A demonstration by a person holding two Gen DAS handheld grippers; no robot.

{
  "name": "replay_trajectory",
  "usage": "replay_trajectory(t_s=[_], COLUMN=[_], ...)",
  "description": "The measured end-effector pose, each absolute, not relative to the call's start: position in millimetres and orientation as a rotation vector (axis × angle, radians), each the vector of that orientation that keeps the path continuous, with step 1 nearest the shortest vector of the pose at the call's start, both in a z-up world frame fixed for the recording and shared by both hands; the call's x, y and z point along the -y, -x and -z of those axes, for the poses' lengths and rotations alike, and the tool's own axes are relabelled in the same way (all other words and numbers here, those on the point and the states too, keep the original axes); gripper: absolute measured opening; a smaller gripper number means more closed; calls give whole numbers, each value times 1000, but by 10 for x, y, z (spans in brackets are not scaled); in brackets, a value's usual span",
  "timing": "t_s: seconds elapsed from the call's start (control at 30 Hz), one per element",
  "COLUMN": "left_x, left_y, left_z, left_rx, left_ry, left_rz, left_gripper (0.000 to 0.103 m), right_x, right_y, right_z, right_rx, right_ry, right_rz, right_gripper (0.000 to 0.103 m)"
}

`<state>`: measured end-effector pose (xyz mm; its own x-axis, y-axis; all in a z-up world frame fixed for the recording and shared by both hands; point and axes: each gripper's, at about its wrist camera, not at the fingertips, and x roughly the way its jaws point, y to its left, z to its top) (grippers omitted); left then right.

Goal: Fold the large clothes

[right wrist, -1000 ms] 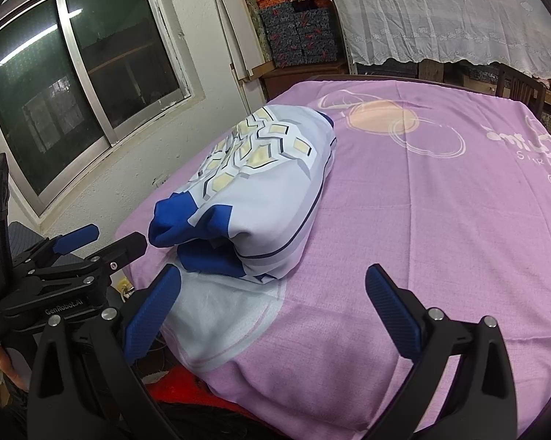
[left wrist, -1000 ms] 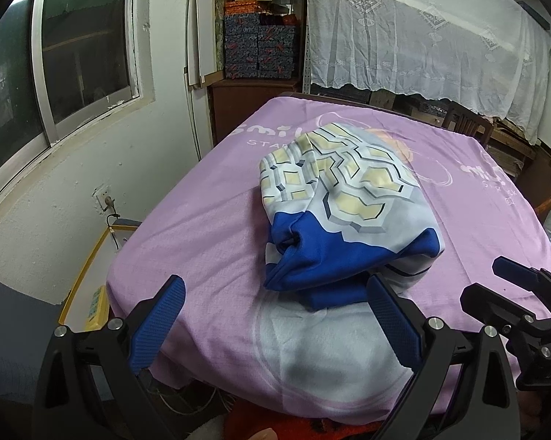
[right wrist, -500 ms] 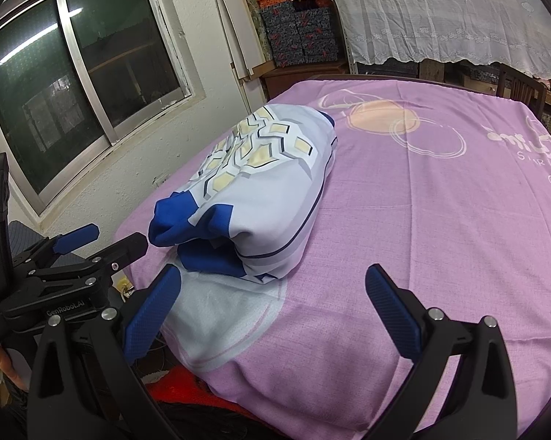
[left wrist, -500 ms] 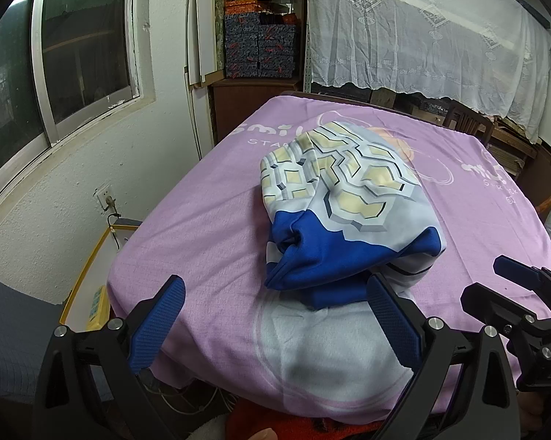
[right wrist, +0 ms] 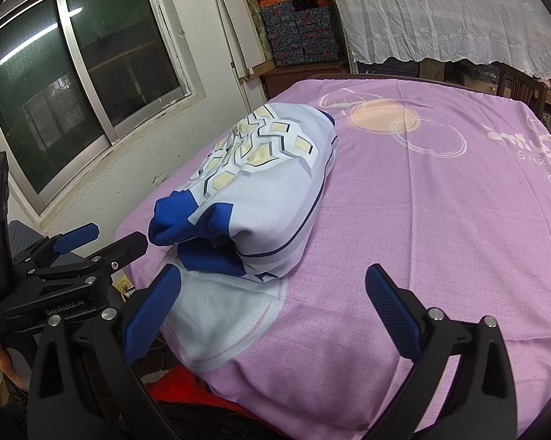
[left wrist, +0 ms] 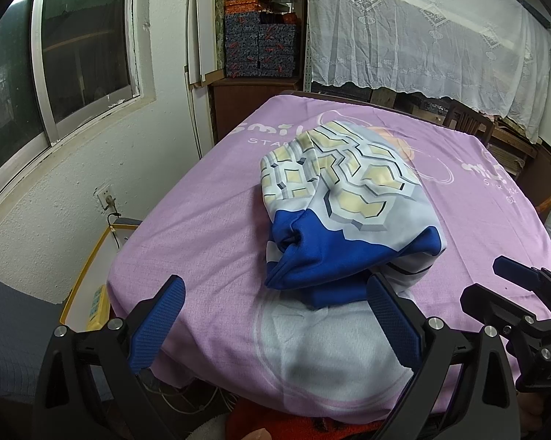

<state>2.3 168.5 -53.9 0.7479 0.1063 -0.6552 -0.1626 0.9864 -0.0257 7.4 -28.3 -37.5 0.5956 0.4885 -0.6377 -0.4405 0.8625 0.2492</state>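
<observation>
The folded garment [left wrist: 345, 212] lies in the middle of the left wrist frame, on the purple sheet [left wrist: 202, 227] near its front edge. The left gripper [left wrist: 275, 315] sits at the bottom, its jaws wide apart and holding nothing. The right gripper [right wrist: 275, 308] is also wide apart and empty, with the garment [right wrist: 261, 183] left of centre in its view.

The garment [left wrist: 343, 212] is pale grey with cream hexagons and blue trim on a lilac sheet [left wrist: 209, 220].
</observation>
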Motion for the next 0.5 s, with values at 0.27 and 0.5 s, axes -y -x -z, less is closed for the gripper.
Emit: replay_trajectory(t_s=[0.27, 0.5], left_x=[-1686, -1705], left_y=[-19, 79], left_z=[539, 510], left_rx=[-709, -641], left_ry=[91, 69], left_rz=[-125, -145], left_gripper=[99, 99], right_x=[285, 282], right_y=[-75, -73], right_z=[374, 376], right_rx=[-761, -762], right_ry=[-68, -70], right_rz=[-540, -539], right_gripper=[98, 98])
